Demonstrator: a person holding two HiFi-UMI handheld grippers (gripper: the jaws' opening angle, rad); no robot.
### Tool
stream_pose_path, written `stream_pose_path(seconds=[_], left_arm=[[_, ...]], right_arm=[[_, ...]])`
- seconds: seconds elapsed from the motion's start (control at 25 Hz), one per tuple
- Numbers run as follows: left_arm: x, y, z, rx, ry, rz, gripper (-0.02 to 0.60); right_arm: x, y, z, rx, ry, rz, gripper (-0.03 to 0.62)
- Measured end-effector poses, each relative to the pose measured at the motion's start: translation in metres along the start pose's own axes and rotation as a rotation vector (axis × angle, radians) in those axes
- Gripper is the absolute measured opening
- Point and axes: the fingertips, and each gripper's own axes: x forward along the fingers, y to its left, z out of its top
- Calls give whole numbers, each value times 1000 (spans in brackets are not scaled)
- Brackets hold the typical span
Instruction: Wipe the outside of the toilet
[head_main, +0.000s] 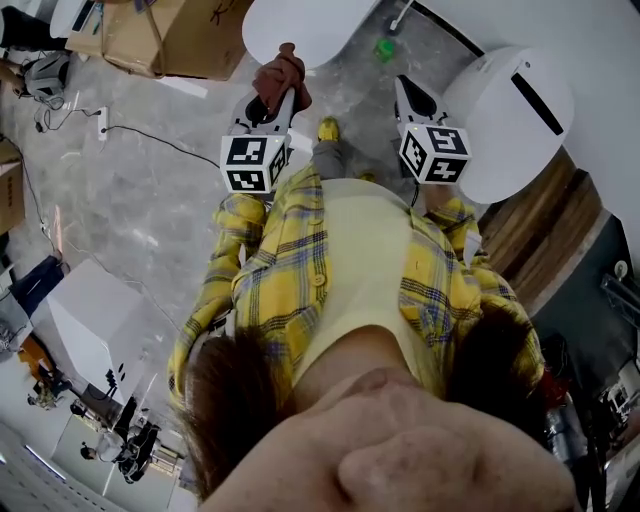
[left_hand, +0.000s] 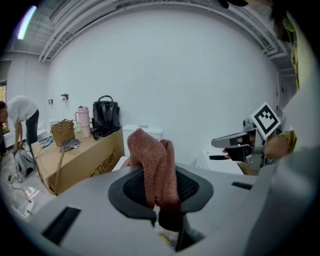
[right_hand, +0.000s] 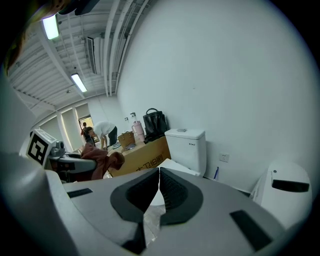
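Observation:
A reddish-brown cloth (left_hand: 154, 167) is pinched in my left gripper (left_hand: 159, 200), bunched and sticking up above the jaws. In the head view the left gripper (head_main: 272, 106) holds the cloth (head_main: 281, 74) just short of a white toilet bowl (head_main: 300, 26). That toilet's tank (right_hand: 188, 146) stands against the white wall. My right gripper (head_main: 408, 93) is level with the left one, its jaws shut with nothing between them. In the right gripper view its jaws (right_hand: 159, 184) point toward the tank, and the left gripper's cloth (right_hand: 102, 159) shows at the left.
A second white rounded toilet (head_main: 508, 112) sits at the right on a wooden platform (head_main: 548, 222). A cardboard box (left_hand: 85, 159) carrying bags and a pink bottle stands left of the toilet. A person (left_hand: 21, 117) bends over beyond it. A cable (head_main: 150, 138) crosses the grey floor.

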Motion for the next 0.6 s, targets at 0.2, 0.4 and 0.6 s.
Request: stream_pose_path(seconds=[0.2, 0.4, 0.6], left_arm=[[10, 40, -3, -18, 20, -5, 94], [20, 74, -5, -23, 33, -27, 94], [39, 90, -14, -11, 71, -34, 94]], right_arm=[[37, 13, 8, 13, 23, -5, 26], [65, 27, 15, 15, 40, -18, 26], [80, 19, 17, 26, 49, -45, 26]])
